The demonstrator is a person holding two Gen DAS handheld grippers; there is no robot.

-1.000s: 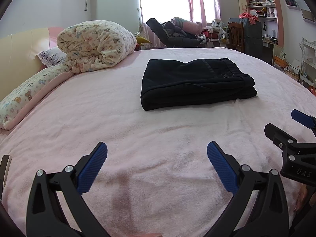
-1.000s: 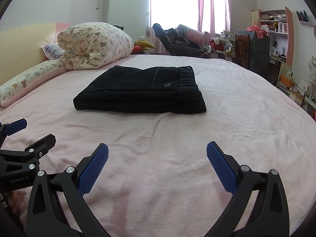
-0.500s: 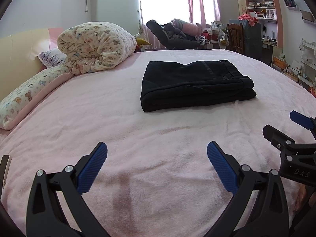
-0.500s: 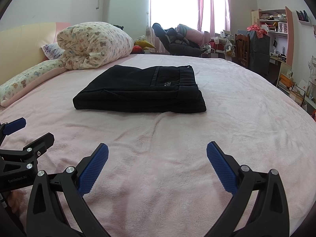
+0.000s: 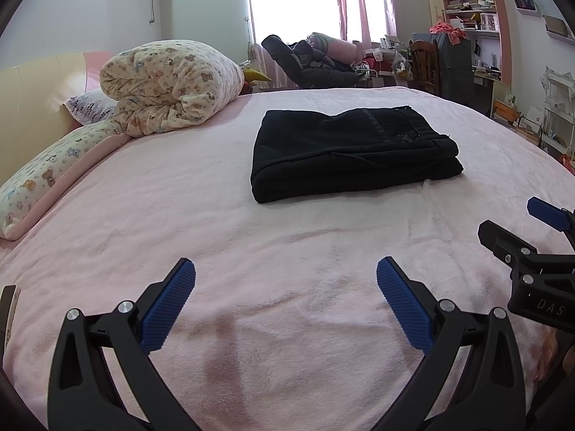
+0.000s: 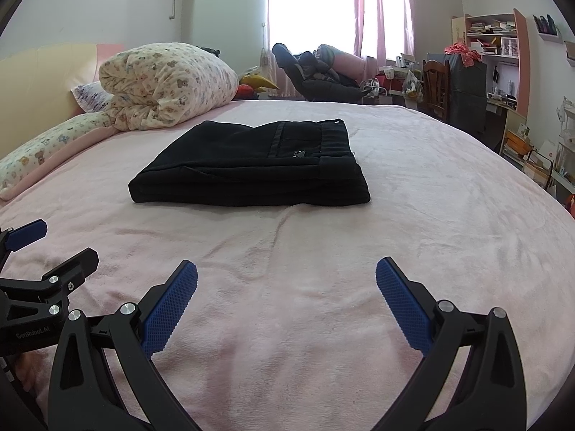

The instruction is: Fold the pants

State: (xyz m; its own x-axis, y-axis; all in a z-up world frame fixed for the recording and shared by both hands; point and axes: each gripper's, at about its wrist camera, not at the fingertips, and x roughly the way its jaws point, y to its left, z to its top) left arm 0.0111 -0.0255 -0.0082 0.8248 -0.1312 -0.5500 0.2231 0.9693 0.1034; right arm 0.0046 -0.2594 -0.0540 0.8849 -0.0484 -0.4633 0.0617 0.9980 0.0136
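Note:
Black pants (image 5: 352,152) (image 6: 251,165) lie folded into a thick rectangle in the middle of the pink bed. My left gripper (image 5: 285,305) hovers open over the near part of the bed, well short of the pants, nothing between its blue pads. My right gripper (image 6: 286,305) is open too, empty, and equally far back from the pants. Each view catches the other gripper at its edge: the right gripper (image 5: 532,255) at the left view's right side, the left gripper (image 6: 39,269) at the right view's left side.
A rolled patterned quilt (image 5: 169,86) and a long pillow (image 5: 54,168) lie at the bed's far left by the headboard. Beyond the bed are a recliner with clothes (image 5: 309,64), a wooden chair (image 6: 436,86) and cluttered shelves (image 6: 496,54) on the right.
Both grippers have drawn back slightly and tipped a little; the pants sit marginally farther up in both views. The pants themselves have not moved.

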